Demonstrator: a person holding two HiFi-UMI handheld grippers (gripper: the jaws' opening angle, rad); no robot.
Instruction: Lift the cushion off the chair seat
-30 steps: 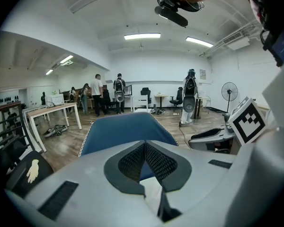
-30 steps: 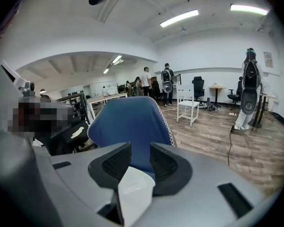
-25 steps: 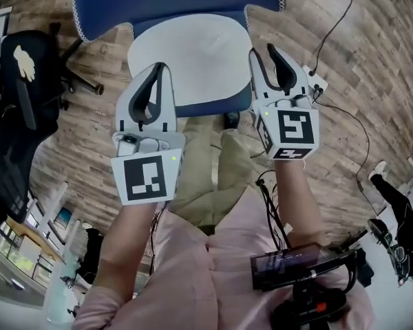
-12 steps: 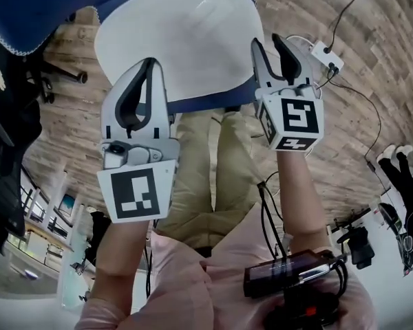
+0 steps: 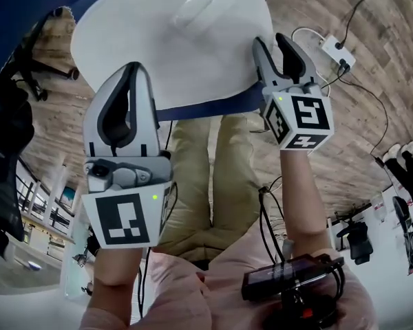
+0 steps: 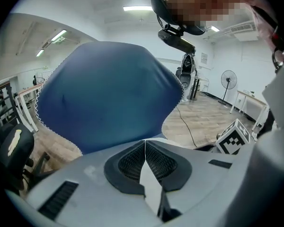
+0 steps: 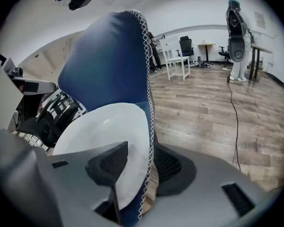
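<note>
A blue cushion [image 5: 172, 47] with a white face and white stitched edging fills the top of the head view, tilted up off the floor. My left gripper [image 5: 132, 71] is shut on its near left edge. In the left gripper view the jaws [image 6: 145, 142] meet on a thin white sliver, with the blue cushion [image 6: 104, 98] swelling beyond. My right gripper [image 5: 270, 41] is shut on the near right edge. In the right gripper view the stitched rim passes between its pads [image 7: 139, 160], and the cushion [image 7: 104, 70] stands upright. The chair seat is hidden.
A black office chair [image 5: 3, 157] stands at the left on the wooden floor. A white power strip [image 5: 334, 50] with cables lies at the right. The person's legs [image 5: 213, 163] are below the cushion. A white chair [image 7: 177, 60] and a standing person [image 7: 236, 32] are far off.
Both grippers have risen toward the head camera with the cushion in them. The white face now looks larger, and the left gripper sits lower and nearer in the view.
</note>
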